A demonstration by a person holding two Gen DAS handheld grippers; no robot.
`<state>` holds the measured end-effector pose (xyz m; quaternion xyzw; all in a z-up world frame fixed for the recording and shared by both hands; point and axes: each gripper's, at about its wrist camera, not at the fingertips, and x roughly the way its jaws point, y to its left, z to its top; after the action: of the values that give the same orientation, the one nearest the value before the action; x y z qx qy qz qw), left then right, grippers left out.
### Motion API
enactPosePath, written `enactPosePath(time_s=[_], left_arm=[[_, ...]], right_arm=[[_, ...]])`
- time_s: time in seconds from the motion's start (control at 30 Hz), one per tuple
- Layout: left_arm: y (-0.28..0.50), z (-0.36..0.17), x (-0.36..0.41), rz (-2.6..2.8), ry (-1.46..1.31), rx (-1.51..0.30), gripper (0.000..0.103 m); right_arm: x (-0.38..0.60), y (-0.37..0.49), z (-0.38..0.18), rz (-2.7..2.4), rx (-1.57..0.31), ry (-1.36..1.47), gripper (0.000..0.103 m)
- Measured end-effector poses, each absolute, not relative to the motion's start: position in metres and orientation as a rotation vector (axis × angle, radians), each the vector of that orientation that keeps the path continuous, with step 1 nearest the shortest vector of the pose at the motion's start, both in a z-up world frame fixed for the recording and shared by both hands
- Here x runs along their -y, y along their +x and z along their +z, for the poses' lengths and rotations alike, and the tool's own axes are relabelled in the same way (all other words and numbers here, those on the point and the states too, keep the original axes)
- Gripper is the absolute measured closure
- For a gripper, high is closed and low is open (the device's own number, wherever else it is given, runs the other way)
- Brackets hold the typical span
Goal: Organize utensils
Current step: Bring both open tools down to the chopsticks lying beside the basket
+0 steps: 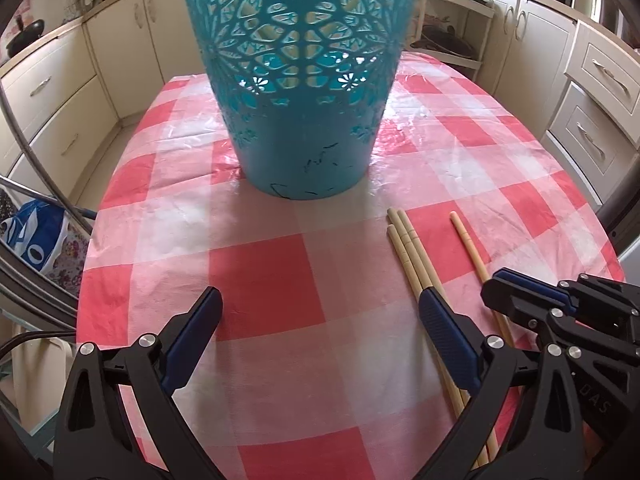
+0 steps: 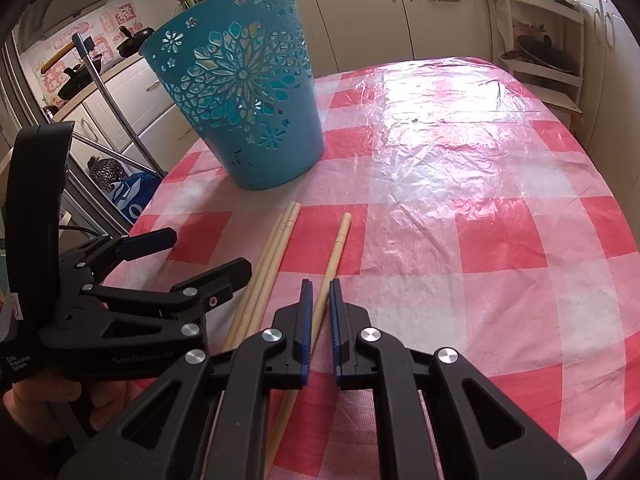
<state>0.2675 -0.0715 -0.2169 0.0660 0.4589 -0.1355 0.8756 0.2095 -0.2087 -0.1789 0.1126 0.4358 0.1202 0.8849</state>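
Note:
A teal cut-out basket stands upright on the red-and-white checked table; it also shows in the right wrist view. Three bamboo chopsticks lie together in front of it, and a single chopstick lies to their right. My left gripper is open and empty, left of the bundle. My right gripper is nearly shut, its jaws either side of the single chopstick, which lies on the cloth. The bundle lies just left of it.
Clear plastic film covers the tablecloth. Cream kitchen cabinets ring the table. A blue-and-white bag hangs off the left edge beside a metal frame. A white shelf rack stands at the far right.

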Motion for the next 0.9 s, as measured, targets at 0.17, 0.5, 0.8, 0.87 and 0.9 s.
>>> enactPosePath(time_s=[0.17,0.5,0.8,0.87,0.9], left_arm=[[0.265,-0.214,0.069,-0.305,0.113,-0.949,0.008],[0.266,-0.217,0.078,-0.271,0.118,-0.983,0.015],[0.261,-0.208,0.081,-0.214,0.047,-0.995,0.033],[0.258,-0.204,0.077,-0.22,-0.004,-0.977,0.033],[0.257,-0.204,0.076,-0.229,-0.023,-0.986,0.033]], right_arm=[[0.211,0.209,-0.179,0.256,-0.907,0.242,0.094],[0.21,0.21,-0.179,0.259,-0.908,0.232,0.094],[0.209,0.21,-0.179,0.257,-0.906,0.225,0.094],[0.212,0.21,-0.18,0.257,-0.908,0.246,0.094],[0.213,0.21,-0.18,0.259,-0.909,0.252,0.094]])
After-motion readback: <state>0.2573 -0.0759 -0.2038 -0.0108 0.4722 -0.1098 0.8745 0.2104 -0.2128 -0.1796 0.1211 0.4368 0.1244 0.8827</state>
